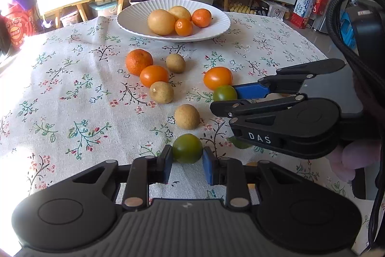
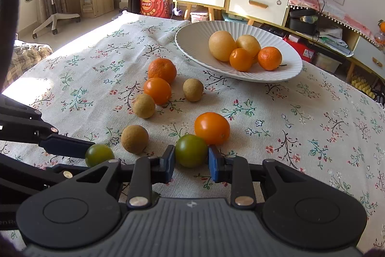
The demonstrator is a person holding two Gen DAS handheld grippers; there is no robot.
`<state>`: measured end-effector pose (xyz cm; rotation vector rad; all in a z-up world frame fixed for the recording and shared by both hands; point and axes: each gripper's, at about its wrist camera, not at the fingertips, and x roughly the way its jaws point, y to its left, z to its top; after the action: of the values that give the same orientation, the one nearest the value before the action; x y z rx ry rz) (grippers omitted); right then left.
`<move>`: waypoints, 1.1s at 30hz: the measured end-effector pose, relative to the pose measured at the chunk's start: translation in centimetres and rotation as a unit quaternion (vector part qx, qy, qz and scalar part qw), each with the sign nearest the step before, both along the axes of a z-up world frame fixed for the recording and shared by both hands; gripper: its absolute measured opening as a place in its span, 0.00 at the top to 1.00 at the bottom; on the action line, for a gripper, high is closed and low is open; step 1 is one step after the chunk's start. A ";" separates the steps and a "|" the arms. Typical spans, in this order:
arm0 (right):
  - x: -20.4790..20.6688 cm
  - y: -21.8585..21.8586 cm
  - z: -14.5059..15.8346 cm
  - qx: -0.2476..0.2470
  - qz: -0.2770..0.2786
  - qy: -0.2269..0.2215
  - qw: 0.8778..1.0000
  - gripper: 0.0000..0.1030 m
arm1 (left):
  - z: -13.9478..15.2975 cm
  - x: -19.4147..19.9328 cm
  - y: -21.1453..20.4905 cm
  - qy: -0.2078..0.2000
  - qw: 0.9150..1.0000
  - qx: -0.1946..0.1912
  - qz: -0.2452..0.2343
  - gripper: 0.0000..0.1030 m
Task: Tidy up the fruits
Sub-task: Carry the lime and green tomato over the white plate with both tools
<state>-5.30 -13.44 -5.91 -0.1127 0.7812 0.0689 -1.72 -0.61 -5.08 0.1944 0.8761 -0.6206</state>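
Bracketing a green fruit with each gripper, you are set up for a double pick. In the left wrist view, your left gripper sits at the lower centre with its blue pads on either side of one green fruit; the left pad looks to be touching, the right one just beside the skin, and I cannot tell if you have clamped yet. In the right wrist view, your right gripper frames the other green fruit at lower centre the same way, pads at its flanks, with grip again unclear. That second fruit leans against an orange tomato-like fruit just above it.

Close gently and evenly; these look soft-skinned and round, so I judge they will squirt forward if pinched off-centre. Lift straight up before travelling, so you don't roll the orange neighbour or the brown fruit to the left. The white plate, in the upper right of that view, already holds four fruits; aim for its bare near side
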 end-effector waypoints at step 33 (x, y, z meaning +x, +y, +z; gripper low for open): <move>1.2 -3.8 4.0 0.112 -0.066 -0.017 0.991 0.75 | 3.7 2.9 -0.8 -0.037 0.995 -0.079 0.040 0.85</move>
<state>-4.14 -17.29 -1.95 0.1503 0.7397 0.0288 1.22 -1.43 -1.34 0.0383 0.7552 -0.6017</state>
